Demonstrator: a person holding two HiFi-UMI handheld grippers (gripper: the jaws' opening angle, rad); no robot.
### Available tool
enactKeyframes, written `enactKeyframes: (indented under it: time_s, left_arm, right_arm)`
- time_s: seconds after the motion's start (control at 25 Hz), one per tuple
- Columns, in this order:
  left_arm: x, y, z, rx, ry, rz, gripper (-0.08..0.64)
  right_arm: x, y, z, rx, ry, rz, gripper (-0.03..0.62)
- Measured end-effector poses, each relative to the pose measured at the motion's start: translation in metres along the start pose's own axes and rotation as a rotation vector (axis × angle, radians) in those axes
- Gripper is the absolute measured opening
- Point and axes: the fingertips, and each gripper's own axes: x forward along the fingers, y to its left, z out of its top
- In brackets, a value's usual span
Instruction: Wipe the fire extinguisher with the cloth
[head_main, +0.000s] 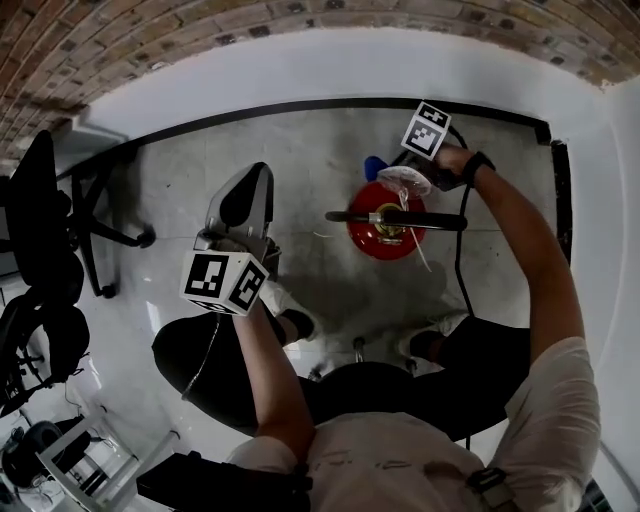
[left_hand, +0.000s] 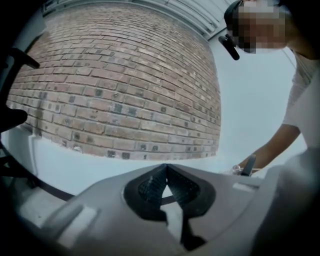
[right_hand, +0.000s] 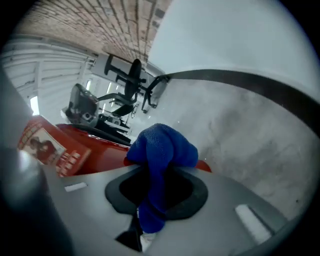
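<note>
A red fire extinguisher (head_main: 387, 232) stands upright on the grey floor, its black handle and hose across its top. My right gripper (head_main: 392, 178) is at its far upper side, shut on a blue cloth (right_hand: 161, 156) that bulges out of the jaws against the red body (right_hand: 85, 150). The cloth (head_main: 374, 166) shows as a small blue patch in the head view. My left gripper (head_main: 243, 203) is held up to the left of the extinguisher, apart from it, shut with nothing between its pads (left_hand: 150, 186), pointing at a brick wall.
A black office chair (head_main: 45, 215) stands at the left. A white wall with a black skirting line (head_main: 300, 106) curves behind the extinguisher. A black cable (head_main: 459, 255) runs down the floor at its right. My shoes (head_main: 296, 318) are just in front.
</note>
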Motion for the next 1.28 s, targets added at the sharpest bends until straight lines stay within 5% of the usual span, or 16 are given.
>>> enactKeyframes:
  time_s: [0.2, 0.36, 0.64, 0.76, 1.0, 1.16, 1.28]
  left_arm:
    - [0.010, -0.006, -0.010, 0.010, 0.049, 0.017, 0.002]
    - [0.014, -0.016, -0.018, 0.013, 0.048, -0.004, 0.002]
    - [0.008, -0.041, -0.017, 0.064, 0.060, -0.013, 0.002]
    - [-0.007, -0.052, -0.005, 0.073, 0.023, -0.011, 0.002]
    - [-0.055, -0.090, 0.014, 0.051, -0.055, -0.042, 0.002]
    - [-0.098, -0.126, 0.032, 0.066, -0.120, -0.050, 0.002]
    - [-0.137, -0.156, 0.040, 0.077, -0.161, -0.054, 0.002]
  right_arm:
    - [0.035, -0.085, -0.031, 0.207, -0.239, -0.009, 0.074]
    - [0.055, -0.139, -0.055, 0.319, -0.366, -0.169, 0.072]
    - [0.054, -0.164, -0.072, 0.401, -0.527, -0.380, 0.072]
    - [0.031, -0.140, -0.073, 0.343, -0.600, -0.443, 0.074]
    - [-0.047, -0.048, -0.081, 0.186, -0.936, -0.614, 0.075]
    - [-0.090, 0.050, -0.097, 0.066, -1.141, -0.749, 0.075]
    - [-0.097, 0.125, -0.114, -0.062, -1.176, -0.868, 0.077]
